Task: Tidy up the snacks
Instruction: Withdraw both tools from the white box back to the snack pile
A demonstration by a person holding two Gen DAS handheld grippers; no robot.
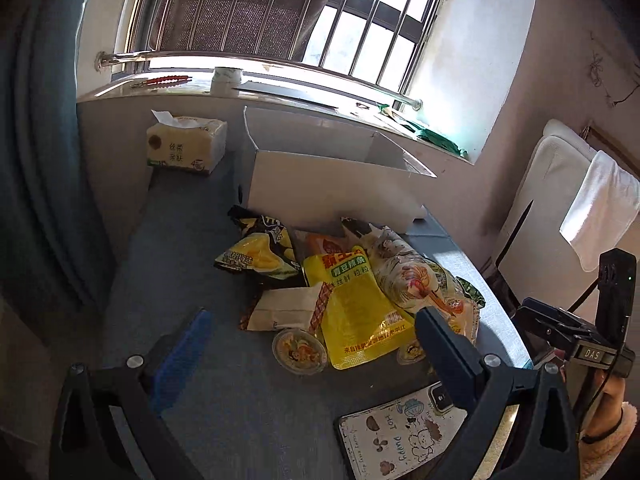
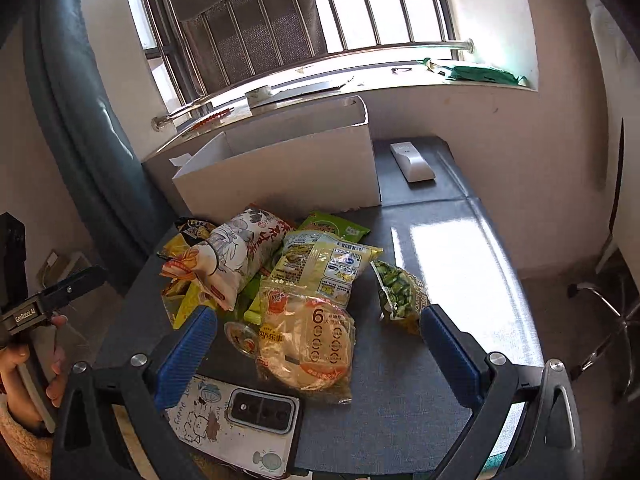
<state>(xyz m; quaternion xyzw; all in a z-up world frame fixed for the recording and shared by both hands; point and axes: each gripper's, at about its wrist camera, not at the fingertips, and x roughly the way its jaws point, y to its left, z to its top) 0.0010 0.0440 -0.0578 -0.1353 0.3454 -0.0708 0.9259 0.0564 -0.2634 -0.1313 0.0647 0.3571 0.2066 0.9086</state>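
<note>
A white box (image 2: pixel 280 176), open at the top, is set at the back of the grey bench (image 2: pixel 420 360), below the barred window; it serves as the landmark here.

- Snack pile (image 2: pixel 288 288): heaped just in front of the box. Included are a yellow pouch (image 1: pixel 356 304), a black-and-yellow chip bag (image 1: pixel 260 252), a white cartoon-printed bag (image 2: pixel 232 256), a clear pack of round crackers (image 2: pixel 308 344), and a small round cup (image 1: pixel 299 350).
- Green pea bag (image 2: pixel 400 292): found in front of the box, to the right of the pile and apart from it.
- Tissue pack (image 1: pixel 186 144): placed left of the box.
- White remote (image 2: pixel 412 160): laid right of the box.
- Phone (image 2: pixel 240 424): laid well in front of the box, at the bench's near edge.
- Left gripper (image 1: pixel 312 340): held with fingers spread wide, nothing between them.
- Right gripper (image 2: pixel 316 344): likewise spread apart, empty, over the cracker pack.
</note>
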